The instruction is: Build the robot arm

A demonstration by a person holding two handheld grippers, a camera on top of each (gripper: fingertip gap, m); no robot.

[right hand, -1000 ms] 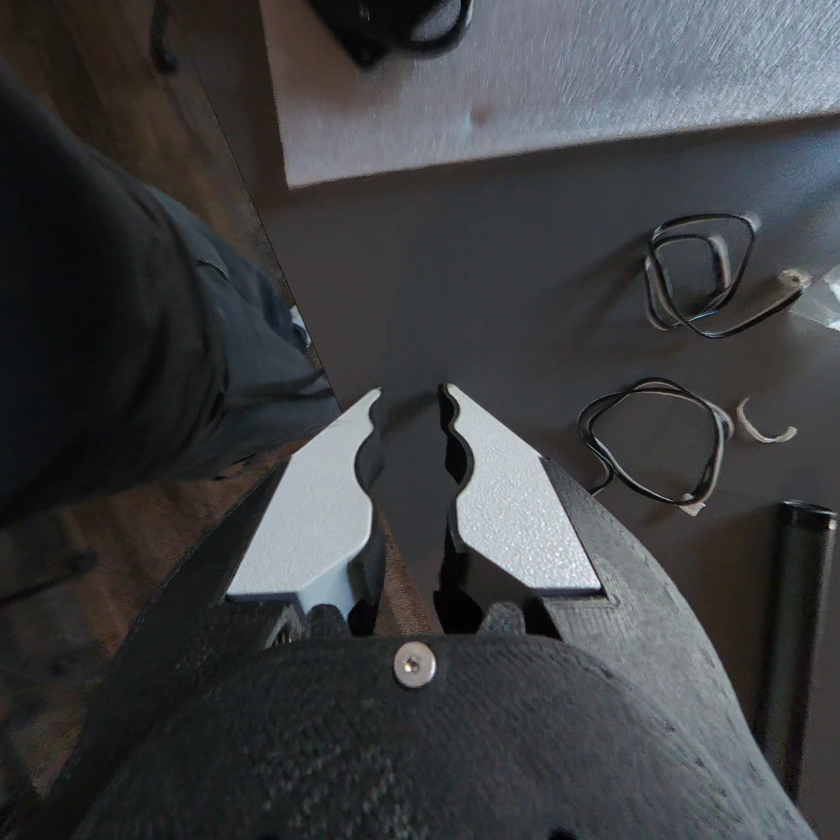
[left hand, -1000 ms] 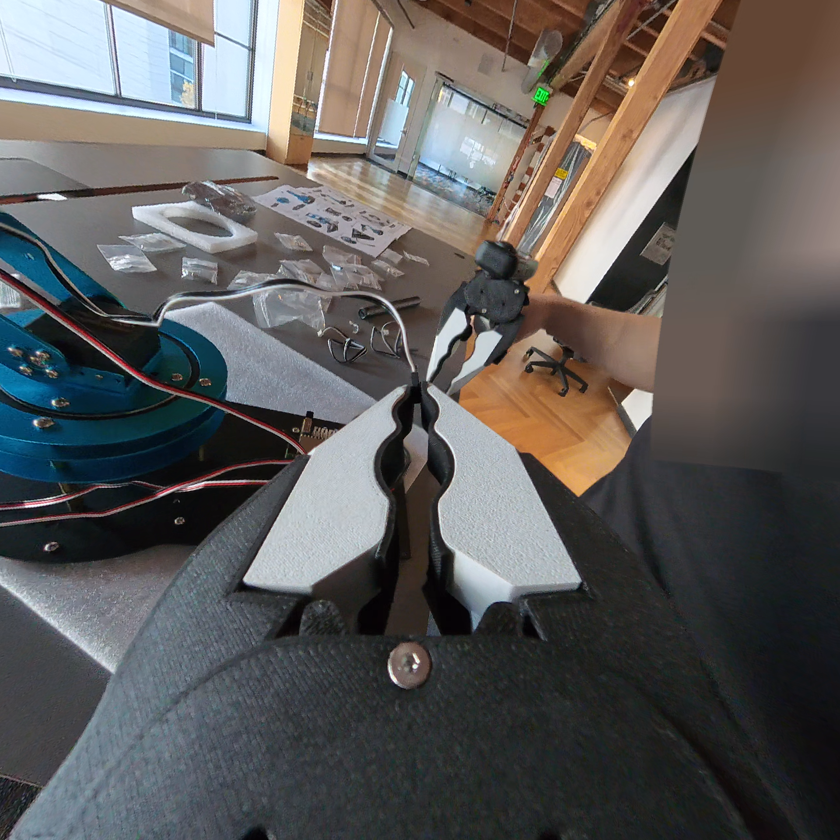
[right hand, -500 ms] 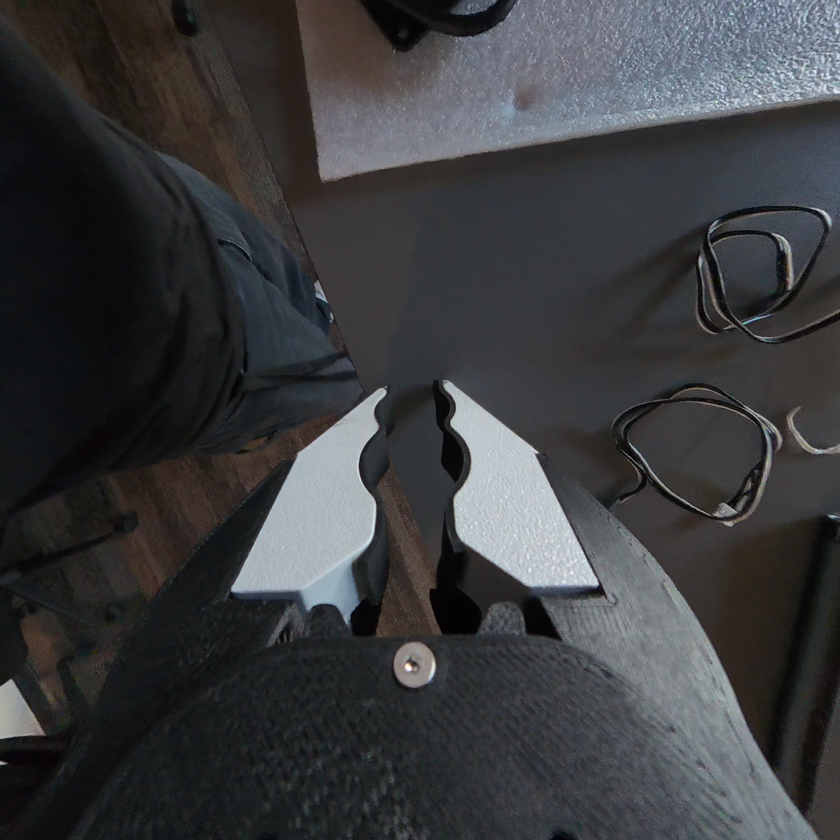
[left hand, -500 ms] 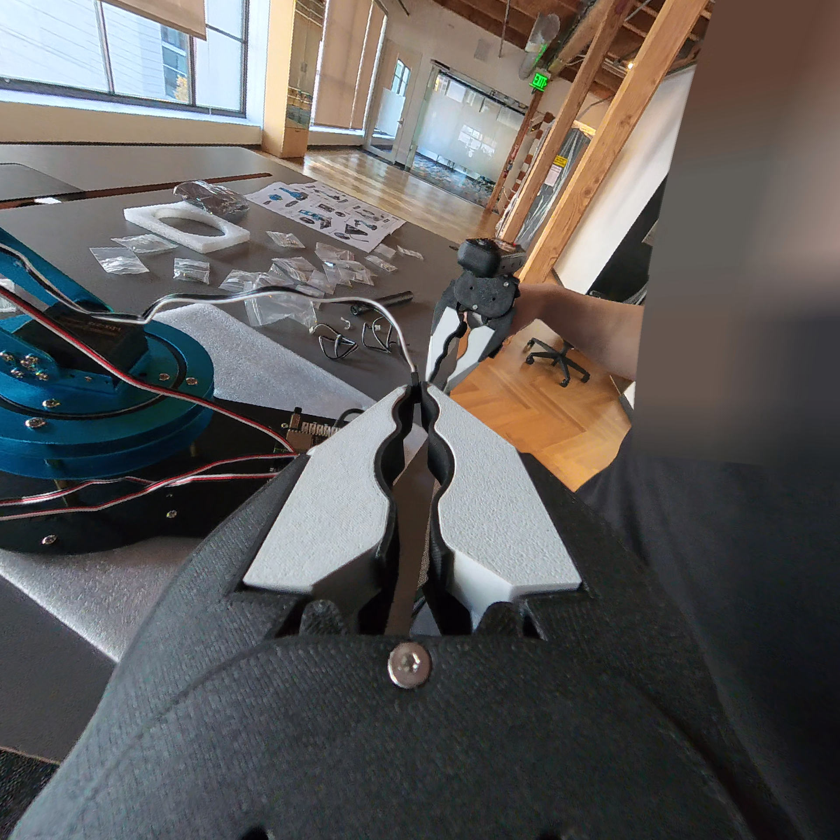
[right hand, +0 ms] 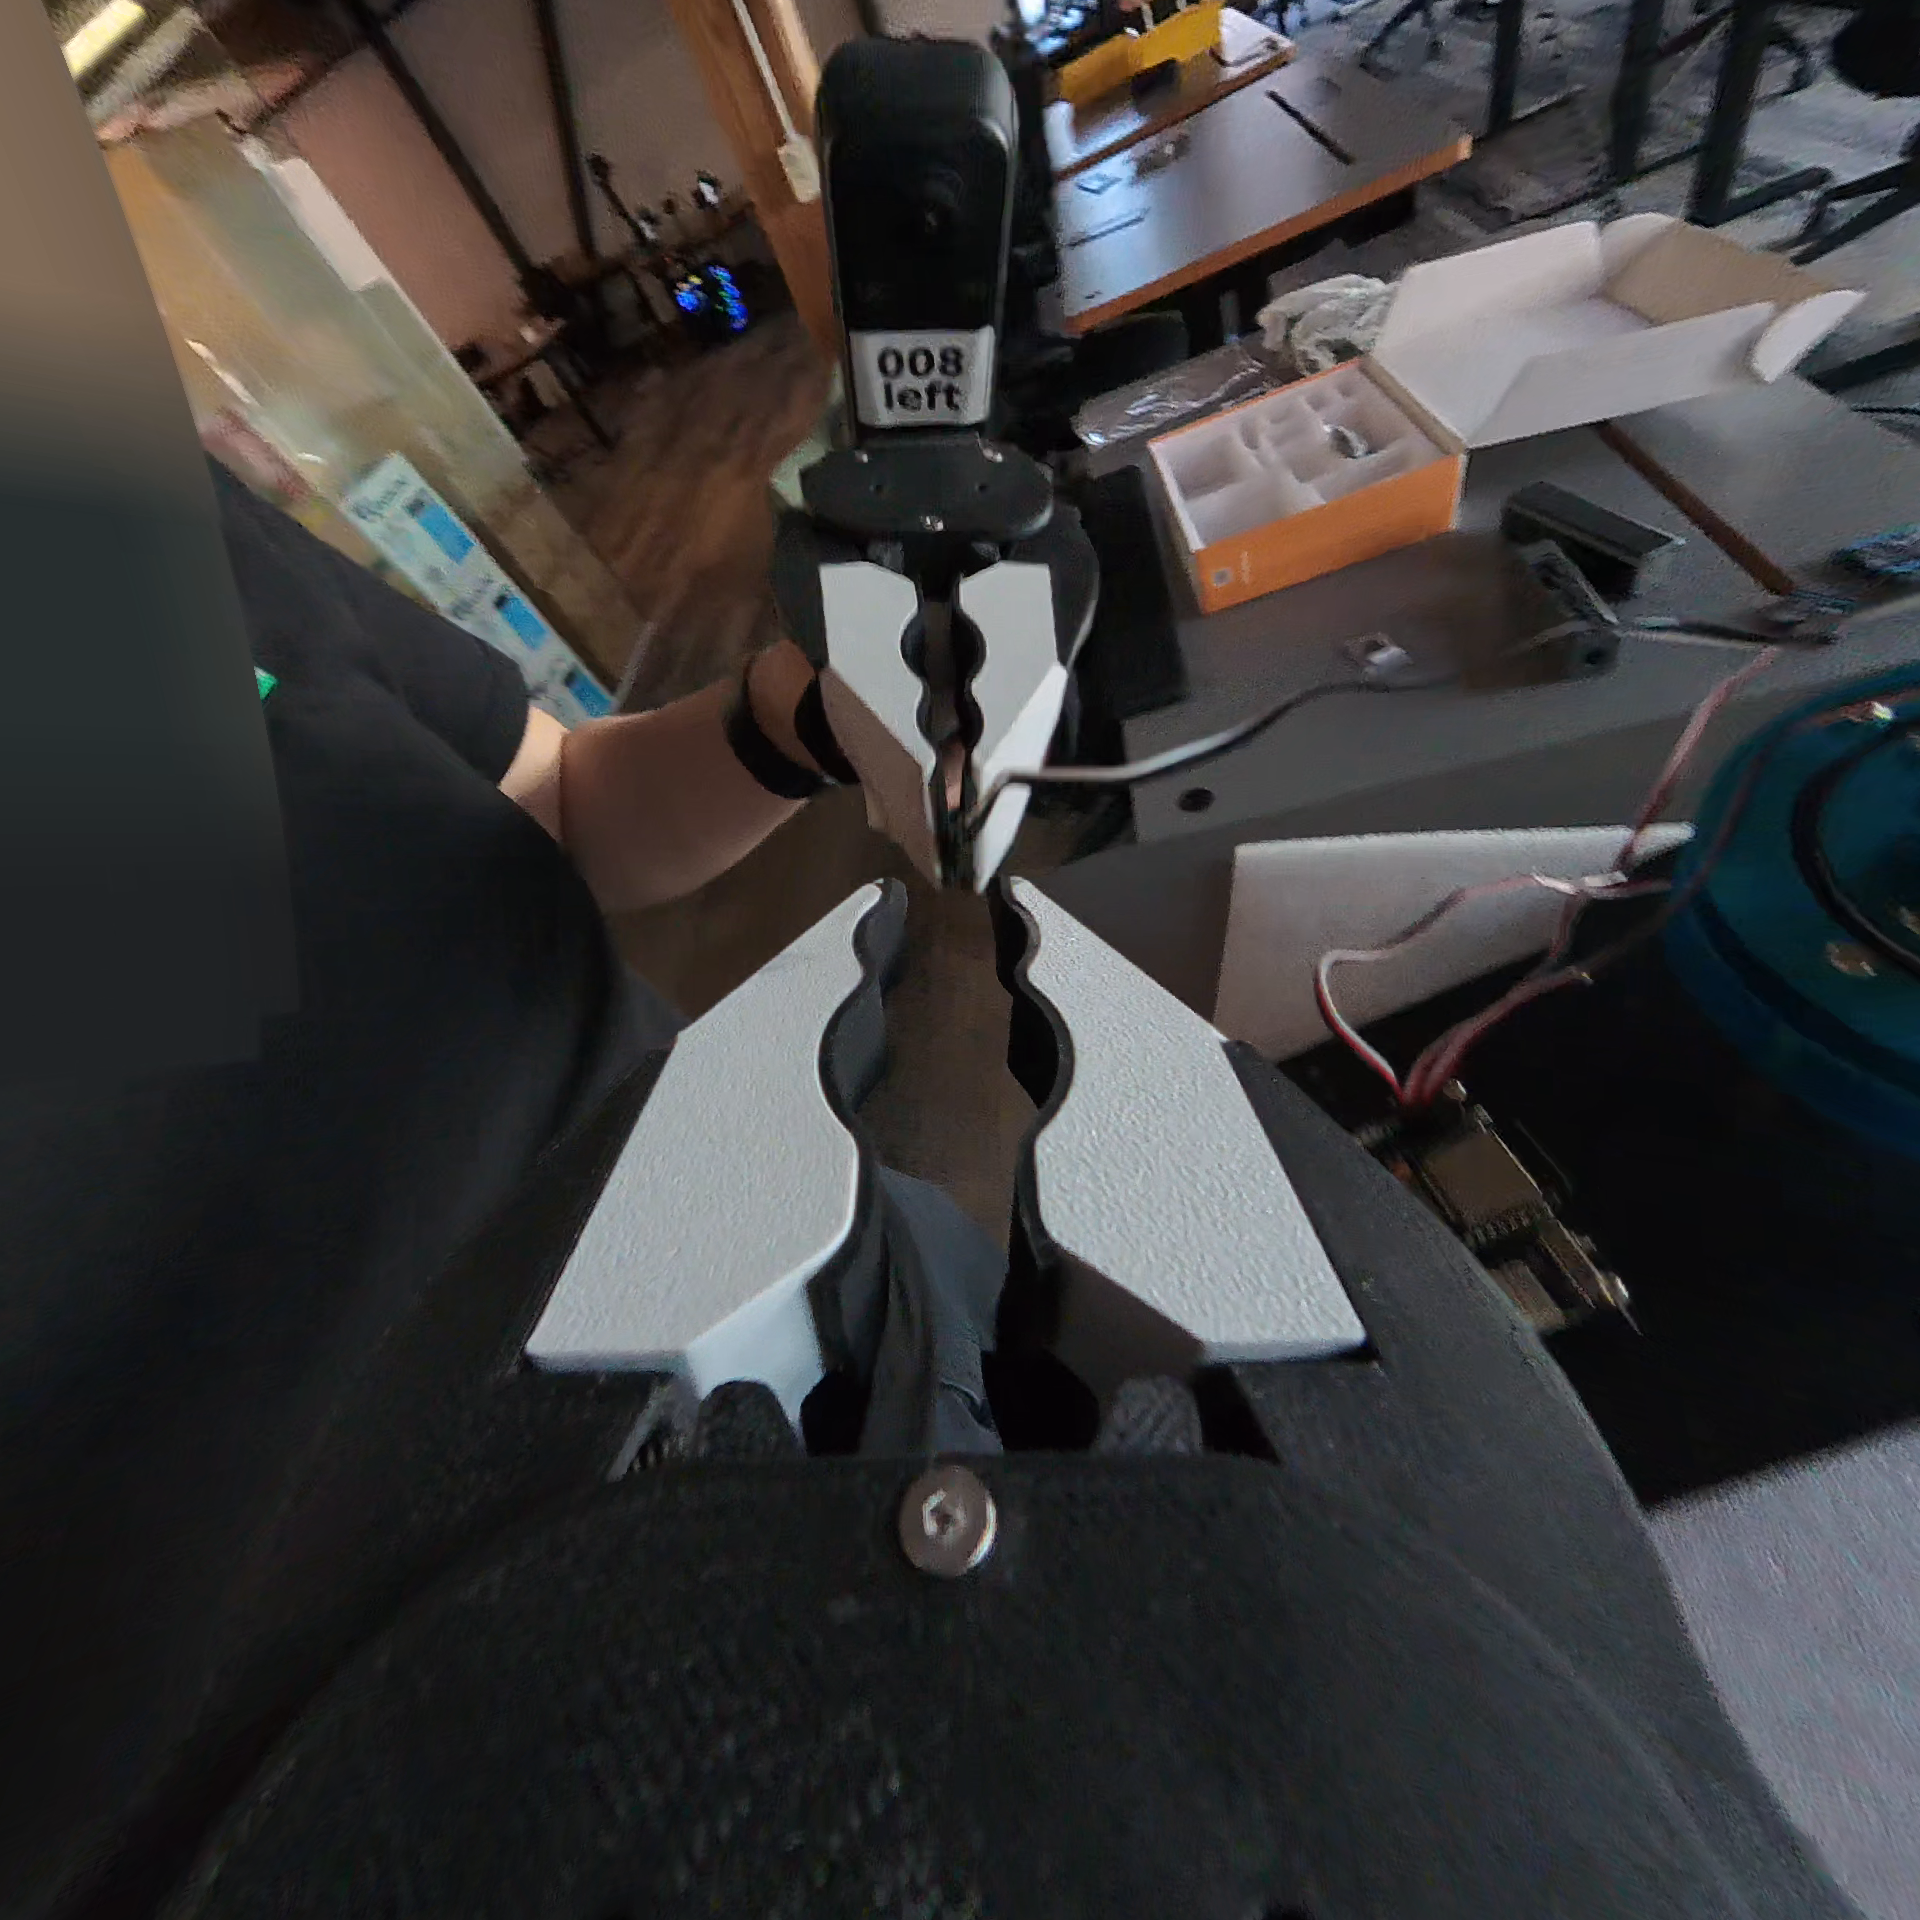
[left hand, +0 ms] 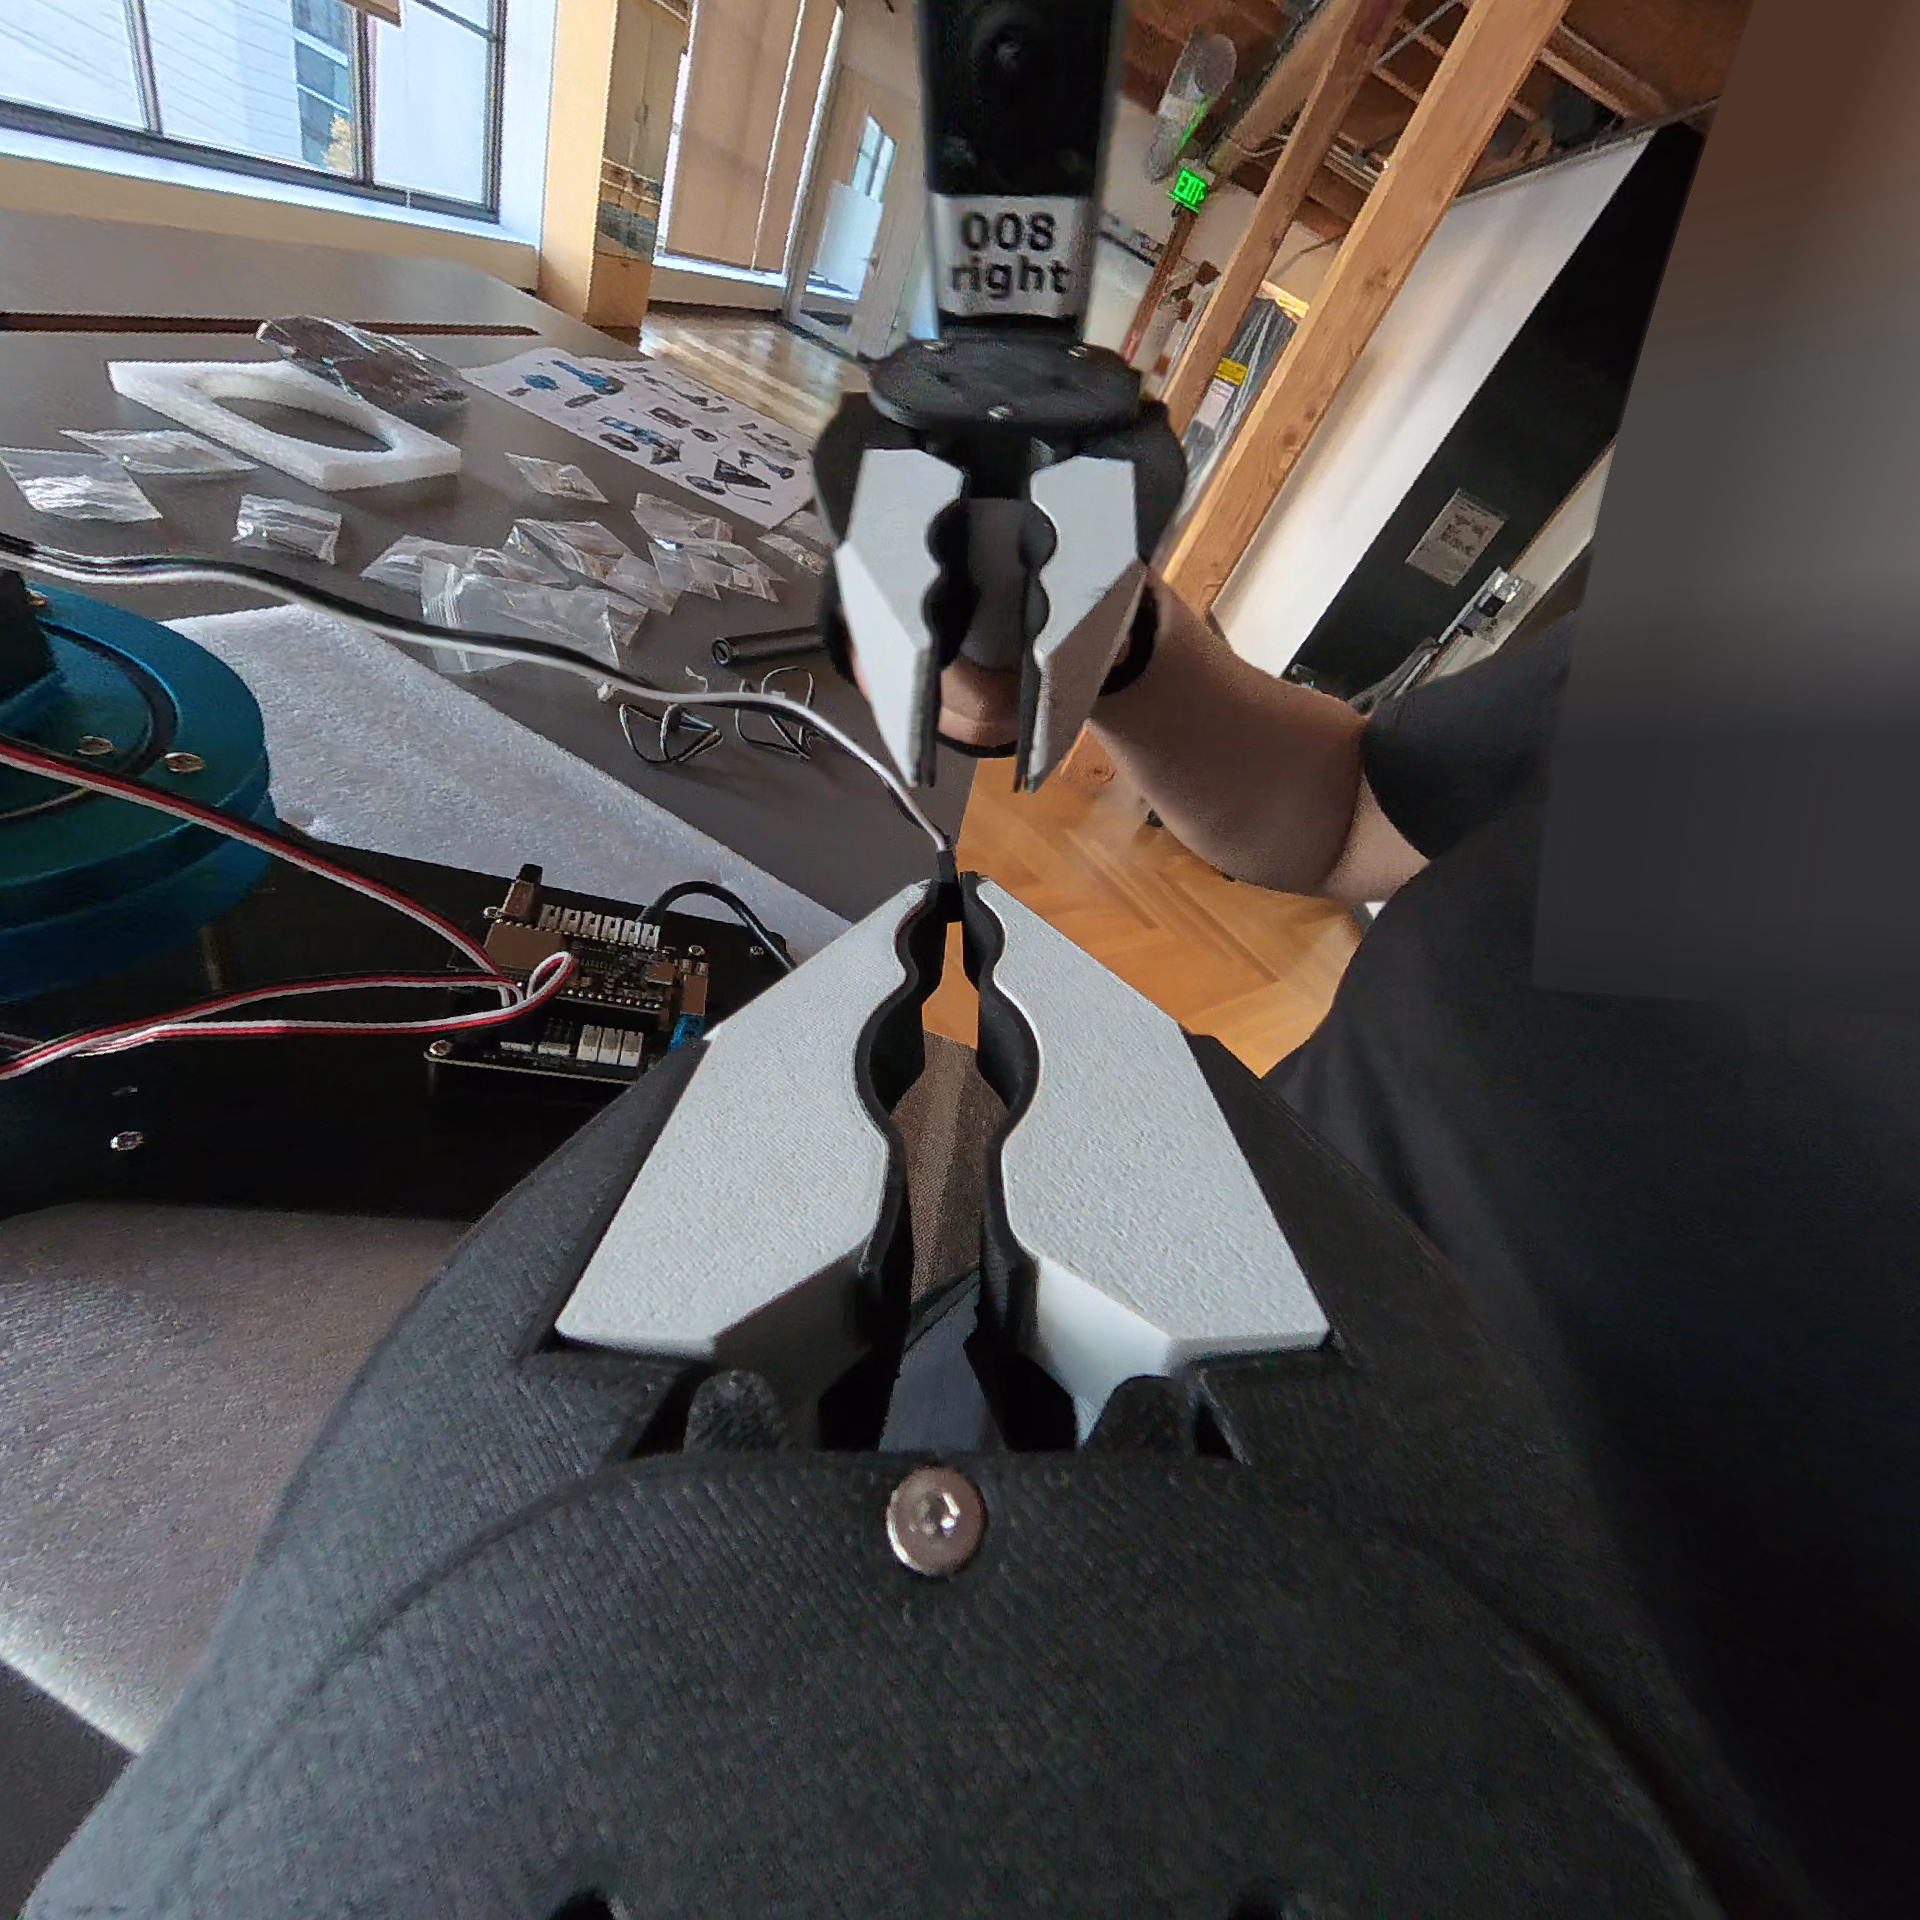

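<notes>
My left gripper is shut on the end of a thin black-and-white cable. The cable runs back left toward a round blue base on a black plate. My right gripper hangs just beyond the left tips, pointing back at them, open and empty, with the cable passing its fingertip. In the right wrist view, my right gripper is open. It sits tip to tip with the left gripper, and the cable leads off right toward the blue base. A circuit board with red-and-white wires lies close below.
Several small clear bags, a white foam frame, a printed sheet, black wire loops and a black tube lie on the dark table. An open orange box stands behind. Both grippers hover over the table edge and wood floor. Less than 4 cm separates the two grippers' tips. Both grippers' tips are roughly 15 centimeters from the blue base. It is also in sight in the left wrist view.
My right gripper has swung up from looking down at the table to face the left gripper tip to tip. My left gripper keeps its hold on the cable end.
</notes>
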